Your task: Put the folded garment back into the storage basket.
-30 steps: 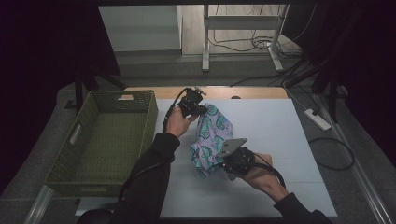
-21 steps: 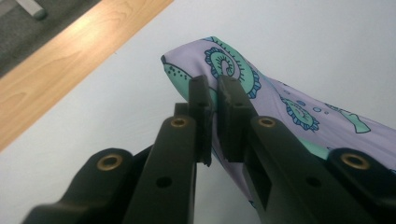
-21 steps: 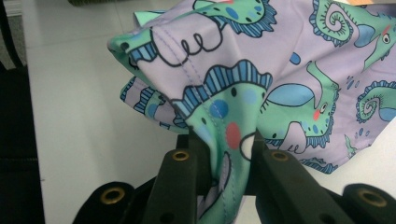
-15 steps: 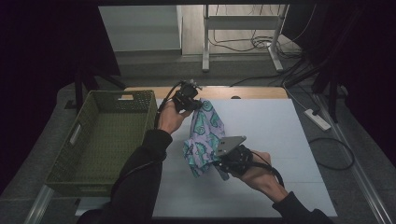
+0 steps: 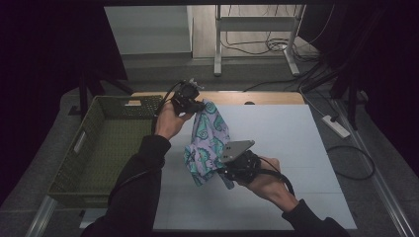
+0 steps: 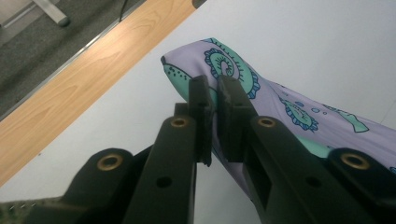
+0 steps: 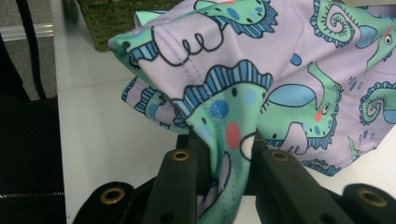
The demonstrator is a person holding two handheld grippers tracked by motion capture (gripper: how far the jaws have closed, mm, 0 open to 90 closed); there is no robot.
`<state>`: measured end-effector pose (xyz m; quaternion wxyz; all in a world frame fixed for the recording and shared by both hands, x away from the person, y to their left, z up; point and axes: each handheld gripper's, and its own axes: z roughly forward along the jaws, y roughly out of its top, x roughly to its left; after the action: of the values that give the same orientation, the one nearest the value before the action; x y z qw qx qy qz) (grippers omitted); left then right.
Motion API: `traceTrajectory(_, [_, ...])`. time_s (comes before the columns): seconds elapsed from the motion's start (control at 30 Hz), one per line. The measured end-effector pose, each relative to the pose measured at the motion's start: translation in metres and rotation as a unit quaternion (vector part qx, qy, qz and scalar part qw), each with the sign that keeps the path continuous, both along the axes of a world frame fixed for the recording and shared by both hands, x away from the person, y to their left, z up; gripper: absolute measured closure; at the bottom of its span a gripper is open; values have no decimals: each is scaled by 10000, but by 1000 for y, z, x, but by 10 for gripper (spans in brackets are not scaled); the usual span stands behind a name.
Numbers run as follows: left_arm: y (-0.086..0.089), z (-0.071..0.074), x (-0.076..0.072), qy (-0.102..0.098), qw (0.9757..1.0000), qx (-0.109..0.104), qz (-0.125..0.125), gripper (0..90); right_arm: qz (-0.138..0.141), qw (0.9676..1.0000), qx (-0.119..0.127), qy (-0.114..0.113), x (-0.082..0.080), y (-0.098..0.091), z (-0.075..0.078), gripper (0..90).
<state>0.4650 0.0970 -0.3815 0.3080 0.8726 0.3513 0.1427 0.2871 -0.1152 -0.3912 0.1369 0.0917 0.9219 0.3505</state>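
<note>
The cloth (image 5: 206, 143), lilac with green and blue dinosaur figures, hangs above the white table (image 5: 296, 148) between my two hands, lifted off the surface and stretched in a loose slant from far left to near right. Its upper end sits near the far edge of the table, and its lower end droops in folds toward the middle.

My left gripper (image 5: 190, 101) has its fingers pressed together on the far upper corner of the cloth; in the left gripper view the fingers (image 6: 201, 107) pinch a thin fold of the fabric (image 6: 280, 102), with the white table and a wooden strip (image 6: 88, 79) beyond them. My right gripper (image 5: 232, 168) holds the near lower part; in the right gripper view its fingers (image 7: 194, 154) clamp a bunched seam of the cloth (image 7: 261, 65), which spreads wide above them.

To the left of the cloth, just beside the table's left side, stands a green woven basket (image 5: 89, 148). Beyond the far edge lie grey floor, cables and the legs of a metal stand (image 5: 217, 44).
</note>
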Motion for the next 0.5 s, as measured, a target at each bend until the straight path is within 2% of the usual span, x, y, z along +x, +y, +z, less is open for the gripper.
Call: traceTrajectory(0.5, [37,19,-11,-77,9999,-57,134,846,226,9995,212,8,-2,23,12,799])
